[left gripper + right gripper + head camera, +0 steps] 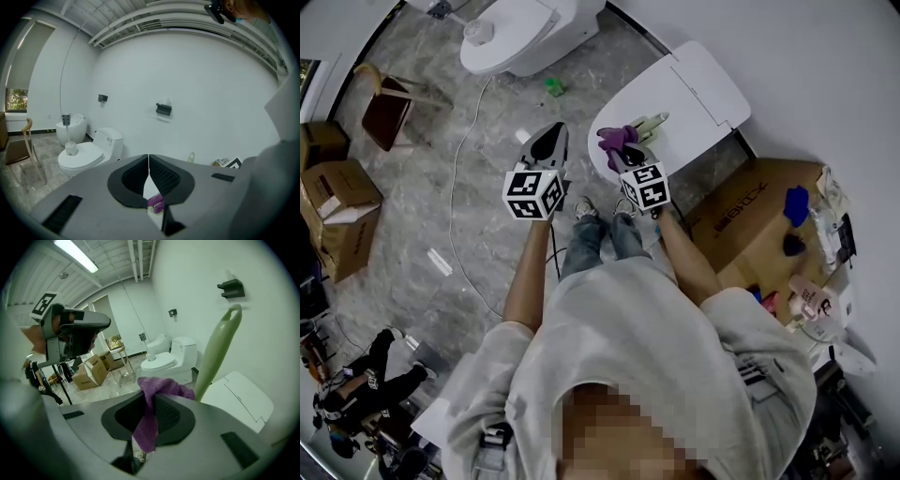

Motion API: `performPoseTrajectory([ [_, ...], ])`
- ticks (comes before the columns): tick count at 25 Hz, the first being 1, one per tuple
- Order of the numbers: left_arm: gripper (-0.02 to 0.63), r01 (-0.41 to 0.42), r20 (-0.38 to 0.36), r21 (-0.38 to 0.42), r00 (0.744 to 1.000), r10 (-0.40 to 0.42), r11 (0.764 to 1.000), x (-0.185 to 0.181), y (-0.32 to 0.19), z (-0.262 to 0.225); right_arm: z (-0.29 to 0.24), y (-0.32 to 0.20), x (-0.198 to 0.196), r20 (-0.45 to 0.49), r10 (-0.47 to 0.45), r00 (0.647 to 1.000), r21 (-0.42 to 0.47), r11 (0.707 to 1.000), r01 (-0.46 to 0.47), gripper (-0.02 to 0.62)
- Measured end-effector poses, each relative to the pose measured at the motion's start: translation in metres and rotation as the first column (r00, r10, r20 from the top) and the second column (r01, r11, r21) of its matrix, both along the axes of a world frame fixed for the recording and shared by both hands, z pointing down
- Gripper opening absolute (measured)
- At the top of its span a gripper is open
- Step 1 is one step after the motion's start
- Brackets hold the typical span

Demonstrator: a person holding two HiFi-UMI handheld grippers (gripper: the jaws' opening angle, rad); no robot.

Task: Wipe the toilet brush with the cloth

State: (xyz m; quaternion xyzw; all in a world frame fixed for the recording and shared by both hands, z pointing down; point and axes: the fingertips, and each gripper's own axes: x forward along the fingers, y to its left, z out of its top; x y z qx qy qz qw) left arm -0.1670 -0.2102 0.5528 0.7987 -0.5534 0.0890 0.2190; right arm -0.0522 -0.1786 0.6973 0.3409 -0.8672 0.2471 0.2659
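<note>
A pale green toilet brush rests over the closed lid of a white toilet; in the right gripper view its handle rises just right of the jaws. My right gripper is shut on a purple cloth, which drapes between and over the jaws and lies close beside the handle. My left gripper hovers to the left over the floor, shut with nothing in it. A bit of the purple cloth shows below its jaws. The brush head is hidden.
A second white toilet stands at the back, a chair to its left. Cardboard boxes sit at the left, and a large box with bottles sits at the right. A cable crosses the marble floor.
</note>
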Motion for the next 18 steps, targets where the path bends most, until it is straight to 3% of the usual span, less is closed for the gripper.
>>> performPoseTrajectory([
  [7,0.023,-0.062,-0.021,0.007,0.998,0.063,0.998,0.024,-0.003,0.000,0.013,0.038,0.032,-0.037,0.029,0.999,-0.038,0.999,-0.031,0.072],
  [13,0.023,-0.115,-0.028,0.015,0.993,0.116,0.993,0.048,-0.002,-0.001,0.019,0.044,0.093,-0.083,0.166,0.983,-0.044,0.984,-0.170,0.074],
  [18,0.023,-0.137,-0.028,0.015,0.990,0.138,0.990,0.061,0.002,-0.001,-0.003,0.016,0.134,-0.061,0.281,0.958,0.019,0.960,-0.280,0.072],
])
